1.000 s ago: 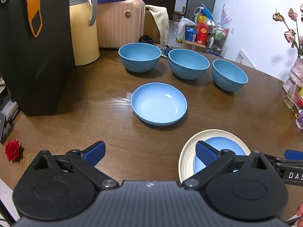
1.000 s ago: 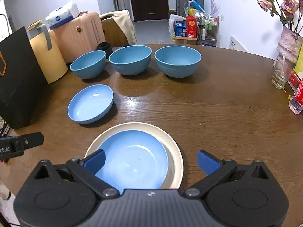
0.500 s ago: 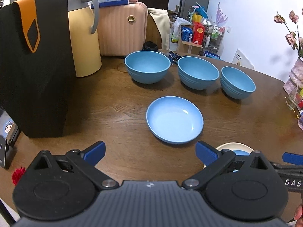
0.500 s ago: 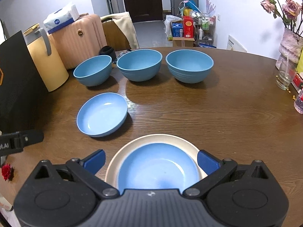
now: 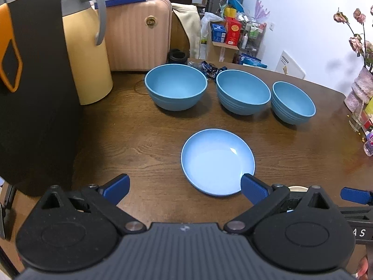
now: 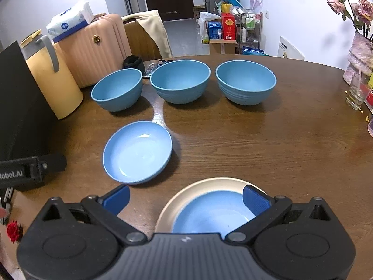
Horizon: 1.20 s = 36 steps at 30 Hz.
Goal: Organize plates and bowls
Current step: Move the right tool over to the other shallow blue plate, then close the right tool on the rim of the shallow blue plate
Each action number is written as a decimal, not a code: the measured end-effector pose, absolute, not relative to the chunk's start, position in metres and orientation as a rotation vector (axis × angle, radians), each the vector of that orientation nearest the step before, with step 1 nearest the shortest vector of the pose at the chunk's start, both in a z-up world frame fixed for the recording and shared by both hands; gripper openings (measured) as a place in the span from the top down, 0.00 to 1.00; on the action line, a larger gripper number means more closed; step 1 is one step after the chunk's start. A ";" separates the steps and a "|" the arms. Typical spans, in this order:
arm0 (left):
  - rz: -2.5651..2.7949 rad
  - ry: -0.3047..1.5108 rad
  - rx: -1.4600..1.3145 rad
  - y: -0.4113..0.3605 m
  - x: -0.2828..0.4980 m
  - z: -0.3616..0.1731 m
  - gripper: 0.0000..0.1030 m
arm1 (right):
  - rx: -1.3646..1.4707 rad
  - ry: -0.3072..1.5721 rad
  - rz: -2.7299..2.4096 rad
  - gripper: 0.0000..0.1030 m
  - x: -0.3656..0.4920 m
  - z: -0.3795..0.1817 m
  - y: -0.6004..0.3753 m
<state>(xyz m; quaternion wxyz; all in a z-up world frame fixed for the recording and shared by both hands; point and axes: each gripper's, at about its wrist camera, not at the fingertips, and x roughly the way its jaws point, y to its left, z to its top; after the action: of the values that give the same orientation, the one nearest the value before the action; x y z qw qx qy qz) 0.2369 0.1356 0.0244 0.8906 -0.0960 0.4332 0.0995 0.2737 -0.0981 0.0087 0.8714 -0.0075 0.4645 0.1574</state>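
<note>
Three blue bowls stand in a row at the back of the wooden table: left [image 5: 176,89] [image 6: 117,89], middle [image 5: 243,91] [image 6: 180,81], right [image 5: 293,102] [image 6: 246,82]. A shallow blue plate [image 5: 216,161] [image 6: 137,151] lies alone in front of them. A cream plate [image 6: 205,186] with a blue plate [image 6: 214,217] on it sits just under my right gripper [image 6: 186,198], which is open and empty. My left gripper [image 5: 185,185] is open and empty, its right finger over the near rim of the lone blue plate.
A black paper bag [image 5: 35,98] and a yellow jug [image 5: 86,56] stand at the left of the table. A pink suitcase [image 5: 137,30] is behind the table. A glass [image 6: 356,91] and a vase of flowers [image 6: 360,46] stand at the right edge.
Both grippers have pulled back and shifted. The lone blue plate now sits nearer my left gripper's right finger, and the stacked plates have slid under my right gripper.
</note>
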 end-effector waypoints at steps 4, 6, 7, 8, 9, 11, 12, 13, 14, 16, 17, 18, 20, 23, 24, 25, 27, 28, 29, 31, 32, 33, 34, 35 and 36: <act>0.204 0.911 -0.202 0.145 0.251 0.026 0.00 | -0.020 0.979 0.324 0.00 0.286 0.012 -0.084; 0.199 0.924 -0.214 0.153 0.260 0.026 0.00 | -0.018 0.985 0.321 0.00 0.292 0.013 -0.077; 0.199 0.928 -0.217 0.155 0.263 0.026 0.00 | -0.018 0.988 0.320 0.00 0.295 0.014 -0.074; 0.199 0.930 -0.217 0.158 0.267 0.026 0.00 | -0.020 0.991 0.318 0.00 0.299 0.014 -0.070; 0.199 0.932 -0.217 0.160 0.271 0.026 0.00 | -0.022 0.995 0.316 0.00 0.302 0.013 -0.067; 0.200 0.941 -0.218 0.166 0.279 0.022 0.00 | -0.026 1.003 0.310 0.00 0.309 0.011 -0.060; 0.197 0.946 -0.221 0.169 0.283 0.021 0.00 | -0.023 1.008 0.310 0.00 0.313 0.009 -0.057; 0.193 0.951 -0.224 0.172 0.287 0.019 0.00 | -0.020 1.015 0.309 0.00 0.317 0.008 -0.054; 0.191 0.959 -0.227 0.174 0.291 0.016 0.00 | -0.019 1.020 0.305 0.00 0.320 0.006 -0.052; 0.188 0.972 -0.228 0.177 0.299 0.010 0.00 | -0.019 1.029 0.297 0.00 0.327 0.002 -0.047; 0.186 0.979 -0.230 0.179 0.303 0.006 0.00 | -0.021 1.034 0.292 0.00 0.330 0.000 -0.044; 0.188 0.986 -0.230 0.180 0.308 0.003 0.00 | -0.023 1.040 0.287 0.00 0.333 -0.002 -0.042; 0.188 1.003 -0.232 0.182 0.316 -0.004 0.00 | -0.028 1.053 0.278 0.00 0.341 -0.007 -0.038; 0.188 1.031 -0.231 0.184 0.330 -0.015 0.00 | -0.034 1.073 0.265 0.00 0.351 -0.016 -0.032; 0.187 1.040 -0.228 0.184 0.335 -0.019 0.00 | -0.036 1.079 0.261 0.00 0.355 -0.019 -0.030; 0.188 1.048 -0.223 0.184 0.339 -0.022 0.00 | -0.036 1.086 0.257 0.00 0.359 -0.023 -0.028; 0.191 1.066 -0.215 0.183 0.348 -0.031 0.00 | -0.039 1.101 0.249 0.02 0.365 -0.030 -0.025; 0.192 1.075 -0.214 0.183 0.353 -0.036 0.00 | -0.041 1.112 0.244 0.04 0.369 -0.035 -0.022; 0.196 1.086 -0.216 0.183 0.358 -0.042 0.00 | -0.041 1.122 0.239 0.05 0.373 -0.040 -0.021; 0.201 1.103 -0.225 0.183 0.363 -0.050 0.01 | -0.039 1.140 0.229 0.07 0.379 -0.048 -0.019; 0.200 1.111 -0.231 0.184 0.367 -0.054 0.01 | -0.037 1.148 0.226 0.08 0.382 -0.053 -0.018; 0.202 1.117 -0.234 0.184 0.369 -0.057 0.02 | -0.034 1.156 0.225 0.10 0.385 -0.056 -0.018; 0.204 1.124 -0.235 0.184 0.372 -0.061 0.03 | -0.030 1.163 0.224 0.12 0.388 -0.060 -0.017; 0.205 1.130 -0.237 0.184 0.374 -0.065 0.04 | -0.028 1.170 0.221 0.12 0.390 -0.064 -0.016; 0.206 1.136 -0.240 0.185 0.377 -0.068 0.05 | -0.027 1.173 0.217 0.13 0.393 -0.067 -0.016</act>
<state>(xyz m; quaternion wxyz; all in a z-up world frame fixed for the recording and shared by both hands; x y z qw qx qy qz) 0.3767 0.1845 -0.0679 0.8313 -0.1130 0.5355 0.0971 0.3927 -0.0155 -0.0668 0.8271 -0.0129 0.5525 0.1024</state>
